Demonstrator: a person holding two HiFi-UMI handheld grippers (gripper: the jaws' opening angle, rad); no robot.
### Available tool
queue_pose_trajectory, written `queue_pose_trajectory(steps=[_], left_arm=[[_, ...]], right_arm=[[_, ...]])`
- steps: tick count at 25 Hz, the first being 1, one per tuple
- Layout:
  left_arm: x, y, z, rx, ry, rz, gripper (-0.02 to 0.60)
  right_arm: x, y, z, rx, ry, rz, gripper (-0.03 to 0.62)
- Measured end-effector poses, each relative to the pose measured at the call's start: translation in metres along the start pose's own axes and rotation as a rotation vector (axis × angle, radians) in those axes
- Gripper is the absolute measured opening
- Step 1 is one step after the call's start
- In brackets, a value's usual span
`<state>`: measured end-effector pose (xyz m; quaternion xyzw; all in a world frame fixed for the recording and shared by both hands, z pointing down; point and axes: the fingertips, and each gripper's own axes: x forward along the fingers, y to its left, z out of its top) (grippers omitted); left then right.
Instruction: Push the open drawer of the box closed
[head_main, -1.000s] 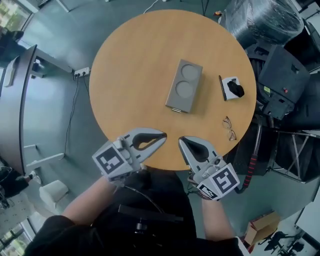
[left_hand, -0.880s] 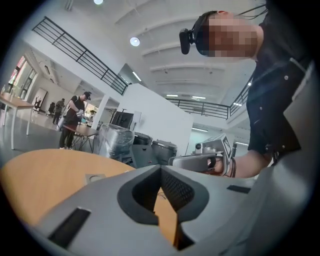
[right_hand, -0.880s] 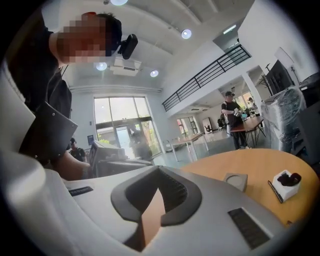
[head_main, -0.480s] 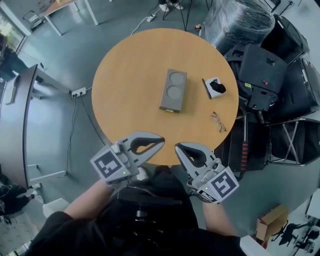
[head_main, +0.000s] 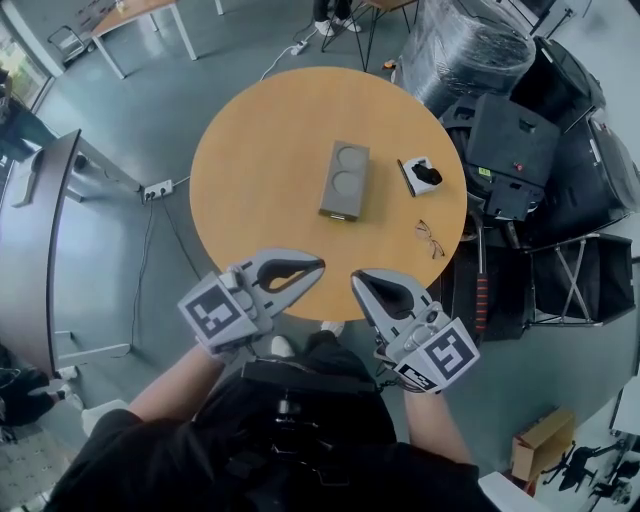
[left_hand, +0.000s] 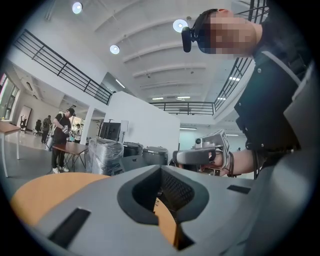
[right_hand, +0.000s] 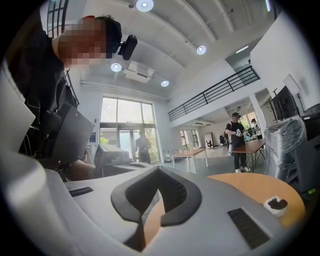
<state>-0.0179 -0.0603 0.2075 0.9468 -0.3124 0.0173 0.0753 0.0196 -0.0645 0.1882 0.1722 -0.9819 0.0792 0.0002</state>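
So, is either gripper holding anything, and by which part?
Nothing is held: left gripper and right gripper are both shut, empty, well short of the grey rectangular box.

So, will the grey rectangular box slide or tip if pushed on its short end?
Probably slide, not tip: the grey rectangular box lies low and flat on the smooth round wooden table. Nothing stands behind its far end, so it may skid away unless braced.

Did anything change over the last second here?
The head view pulled back, so the table and box look smaller and farther off. Nothing was taken hold of or let go. The left gripper and right gripper stayed shut and empty by the table's near edge, clear of the box. Box and glasses kept their places on the table.
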Motion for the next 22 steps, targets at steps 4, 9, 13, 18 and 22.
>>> queue_pose_trajectory(steps=[4,9,13,18,22], left_arm=[[-0.005,-0.003,0.003,0.003,-0.004,0.0,0.032],[-0.009,-0.008,0.011,0.001,-0.003,-0.002,0.032],[-0.013,-0.011,0.008,0.004,-0.011,-0.007,0.032],[-0.016,-0.014,0.011,0.002,-0.008,0.001,0.032],[-0.018,-0.014,0.013,-0.003,0.0,0.001,0.032]], right_arm=[[0.001,0.008,0.0,0.002,0.001,0.004,0.006],[0.003,0.018,0.005,0.007,-0.005,0.014,0.006],[0.006,0.024,0.002,0.002,-0.011,0.018,0.006],[0.006,0.029,0.005,0.011,-0.006,0.021,0.006],[0.006,0.03,0.007,0.018,-0.006,0.015,0.006]])
